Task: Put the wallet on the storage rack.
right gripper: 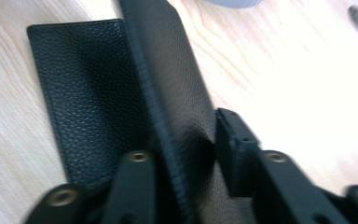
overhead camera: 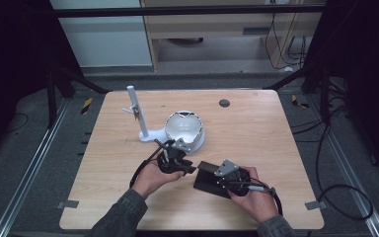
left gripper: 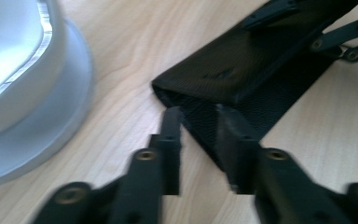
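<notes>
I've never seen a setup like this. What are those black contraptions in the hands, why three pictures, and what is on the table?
A person holds a hand-operated gripper with two black jaws in each hand. One camera looks down from above; one more rides on each gripper, looking along its jaws.

On the wooden table lie a black leather case, a white round device and a white stand.

The right gripper has a raised flap of the case between its jaws, closed on it. The left gripper points at the case's corner, its jaws slightly apart and holding nothing.
</notes>
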`<state>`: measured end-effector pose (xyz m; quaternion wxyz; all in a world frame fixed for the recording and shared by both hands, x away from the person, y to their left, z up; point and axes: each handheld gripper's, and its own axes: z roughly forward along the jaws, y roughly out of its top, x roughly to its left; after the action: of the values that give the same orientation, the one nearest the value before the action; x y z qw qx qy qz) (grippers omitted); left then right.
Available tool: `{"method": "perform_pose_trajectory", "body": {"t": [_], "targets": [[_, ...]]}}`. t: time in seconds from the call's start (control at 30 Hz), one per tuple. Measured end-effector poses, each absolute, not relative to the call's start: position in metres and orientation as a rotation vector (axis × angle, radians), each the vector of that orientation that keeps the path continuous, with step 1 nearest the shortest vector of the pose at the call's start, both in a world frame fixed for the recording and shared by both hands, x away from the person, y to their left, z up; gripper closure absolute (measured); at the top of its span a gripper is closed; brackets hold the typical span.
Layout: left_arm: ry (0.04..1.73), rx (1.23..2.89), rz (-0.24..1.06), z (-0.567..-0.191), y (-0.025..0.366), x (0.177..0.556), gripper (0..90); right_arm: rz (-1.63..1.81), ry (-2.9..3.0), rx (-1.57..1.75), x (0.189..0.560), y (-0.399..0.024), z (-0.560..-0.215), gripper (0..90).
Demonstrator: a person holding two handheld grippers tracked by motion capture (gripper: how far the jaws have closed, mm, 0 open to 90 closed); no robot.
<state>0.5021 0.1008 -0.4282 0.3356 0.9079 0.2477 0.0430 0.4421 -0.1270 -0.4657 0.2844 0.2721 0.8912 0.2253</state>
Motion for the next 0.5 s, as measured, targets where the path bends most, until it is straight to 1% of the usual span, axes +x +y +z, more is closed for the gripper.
{"method": "perform_pose_trajectory", "body": {"t": [0.03, 0.17, 0.23, 0.3, 0.4, 0.5], "targets": [[0.656, 2.364, 0.124, -0.426, 0.103, 0.502, 58.5, 0.598, 2.385, 0.714, 0.444, -0.128, -0.462, 78.7], [0.665, 2.361, 0.146, -0.421, 0.112, 0.501, 43.9, 0.6, 2.406, 0.692, 0.449, -0.132, -0.45, 83.3], [0.67, 2.358, 0.151, -0.418, 0.116, 0.501, 35.8, 0.619, 2.403, 0.696, 0.45, -0.135, -0.444, 83.6], [0.675, 2.348, 0.157, -0.417, 0.119, 0.502, 30.0, 0.654, 2.395, 0.702, 0.45, -0.14, -0.439, 83.7], [0.67, 2.335, 0.136, -0.415, 0.122, 0.504, 18.9, 0.704, 2.371, 0.706, 0.45, -0.147, -0.431, 83.7], [0.625, 2.34, 0.13, -0.414, 0.122, 0.504, 11.2, 0.762, 2.349, 0.701, 0.448, -0.152, -0.427, 83.7]]}}
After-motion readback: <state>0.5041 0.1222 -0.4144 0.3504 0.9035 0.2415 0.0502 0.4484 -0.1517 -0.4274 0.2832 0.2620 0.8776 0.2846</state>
